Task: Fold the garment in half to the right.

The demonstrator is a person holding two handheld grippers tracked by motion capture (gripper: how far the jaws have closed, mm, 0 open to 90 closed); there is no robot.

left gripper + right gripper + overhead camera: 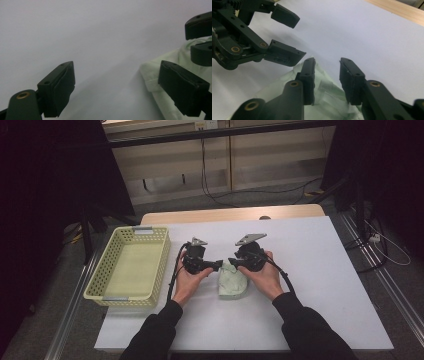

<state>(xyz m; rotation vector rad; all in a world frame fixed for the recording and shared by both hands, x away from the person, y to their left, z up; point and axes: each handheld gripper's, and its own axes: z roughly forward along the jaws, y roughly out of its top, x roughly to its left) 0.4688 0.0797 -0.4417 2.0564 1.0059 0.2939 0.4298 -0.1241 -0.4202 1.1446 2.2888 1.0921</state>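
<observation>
A pale green cloth [233, 283] lies crumpled on the white table [315, 270], between the person's two hands. My left gripper [219, 265] points right at the cloth's upper left edge. Its jaws stand wide open in the left gripper view [116, 72], with bare table between them and the cloth [150, 75] just past the right jaw. My right gripper [231, 261] points left over the cloth's top. In the right gripper view [327, 67] its jaws stand a narrow gap apart above the cloth [272, 90], with neither pad pressing on it. The left gripper [297, 37] faces it closely.
A cream perforated basket [135, 231] stands at the table's left side with nothing in it. The table's wooden far edge [230, 214] lies behind the white cover. Cables run along the floor beyond.
</observation>
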